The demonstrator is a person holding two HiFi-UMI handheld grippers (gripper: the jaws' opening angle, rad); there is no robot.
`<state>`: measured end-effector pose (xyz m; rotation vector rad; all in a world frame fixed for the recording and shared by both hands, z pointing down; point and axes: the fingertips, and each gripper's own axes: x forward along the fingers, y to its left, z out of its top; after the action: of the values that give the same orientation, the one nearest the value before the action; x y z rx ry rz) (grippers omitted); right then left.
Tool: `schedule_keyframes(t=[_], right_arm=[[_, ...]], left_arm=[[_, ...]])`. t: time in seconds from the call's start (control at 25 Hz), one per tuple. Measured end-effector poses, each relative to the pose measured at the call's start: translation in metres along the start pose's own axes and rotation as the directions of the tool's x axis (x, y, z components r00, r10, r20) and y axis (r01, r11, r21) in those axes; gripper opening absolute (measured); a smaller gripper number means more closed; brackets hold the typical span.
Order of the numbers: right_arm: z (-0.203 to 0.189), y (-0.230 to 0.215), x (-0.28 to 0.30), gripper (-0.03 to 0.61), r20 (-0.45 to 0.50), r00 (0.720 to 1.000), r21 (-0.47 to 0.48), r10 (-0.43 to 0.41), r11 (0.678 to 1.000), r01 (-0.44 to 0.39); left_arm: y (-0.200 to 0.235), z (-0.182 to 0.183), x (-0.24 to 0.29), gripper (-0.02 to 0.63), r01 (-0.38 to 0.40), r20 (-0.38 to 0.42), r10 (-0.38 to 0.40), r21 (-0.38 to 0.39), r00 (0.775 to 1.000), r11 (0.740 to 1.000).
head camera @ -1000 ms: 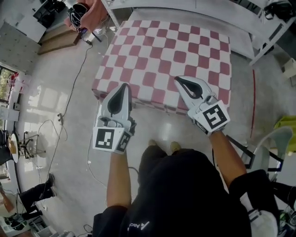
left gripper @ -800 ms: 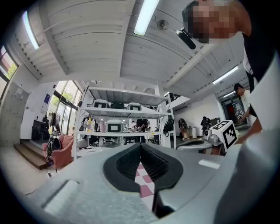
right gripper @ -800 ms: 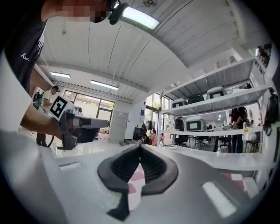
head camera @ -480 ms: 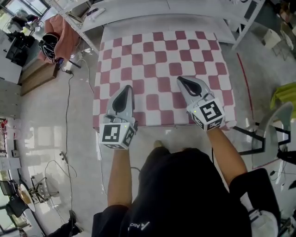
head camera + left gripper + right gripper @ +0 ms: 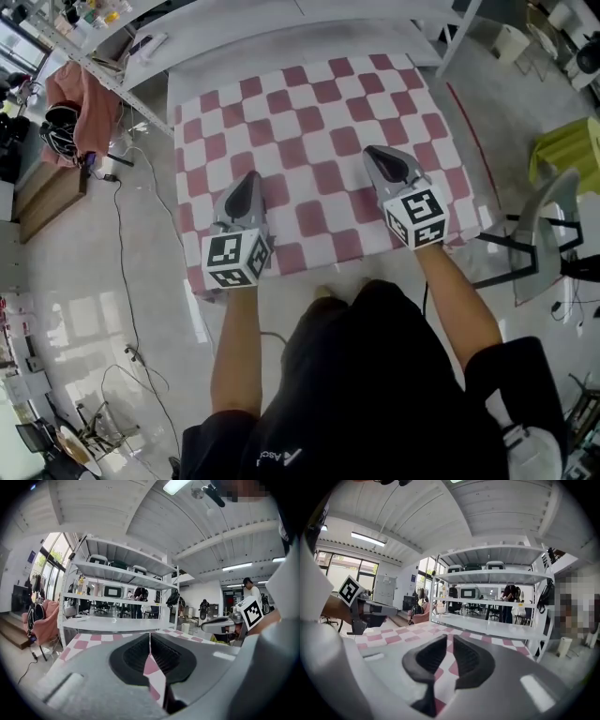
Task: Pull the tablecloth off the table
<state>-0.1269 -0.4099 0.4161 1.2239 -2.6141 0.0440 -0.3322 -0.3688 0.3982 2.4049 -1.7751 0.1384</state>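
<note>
The cloth (image 5: 309, 122) hides the table wholly. The left gripper (image 5: 248, 178) and right gripper (image 5: 377, 155) cover parts of its near edge. Each pinched fold drops from sight between the jaws. People (image 5: 138, 597) by the shelves (image 5: 122, 569) are too small to make out.

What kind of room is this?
Probably a workshop or lab. There are tall white metal shelves, loose cables trailing over a shiny floor, and a pink-and-white checked tablecloth spread in the middle.

Bright ceiling lamp (image 5: 176, 485) lights sharp frames, fisheye-bent with dark corners
</note>
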Motion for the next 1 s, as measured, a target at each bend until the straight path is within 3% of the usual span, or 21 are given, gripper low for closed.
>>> schedule_keyframes(t=[0.04, 0.08, 0.24, 0.48, 0.68, 1.0], right_arm=[[-0.008, -0.004, 0.004, 0.076, -0.022, 1.000, 0.015, -0.003, 1.000, 0.004], [-0.015, -0.009, 0.009, 0.095, -0.043, 0.999, 0.030, -0.006, 1.000, 0.007], [-0.041, -0.035, 0.025, 0.144, -0.121, 0.992, 0.069, -0.043, 0.996, 0.052], [-0.084, -0.068, 0.052, 0.201, -0.266, 0.961, 0.090, -0.077, 0.990, 0.104], [-0.115, -0.085, 0.067, 0.237, -0.358, 0.930, 0.103, -0.080, 0.987, 0.124], [-0.157, -0.099, 0.084, 0.322, -0.506, 0.859, 0.121, -0.074, 0.980, 0.156]], left_arm=[[0.003, -0.007, 0.007, 0.014, 0.001, -0.022, -0.001, -0.007, 1.000, 1.000], [0.005, -0.014, 0.013, 0.015, 0.001, -0.046, -0.002, -0.012, 0.999, 1.000], [0.014, -0.039, 0.037, 0.128, -0.022, -0.157, 0.019, -0.016, 0.987, 1.000], [0.039, -0.074, 0.059, 0.196, -0.133, -0.318, 0.119, -0.022, 0.940, 0.991], [0.055, -0.099, 0.078, 0.220, -0.161, -0.399, 0.141, -0.018, 0.906, 0.987], [0.074, -0.149, 0.092, 0.251, -0.238, -0.574, 0.195, 0.000, 0.795, 0.971]])
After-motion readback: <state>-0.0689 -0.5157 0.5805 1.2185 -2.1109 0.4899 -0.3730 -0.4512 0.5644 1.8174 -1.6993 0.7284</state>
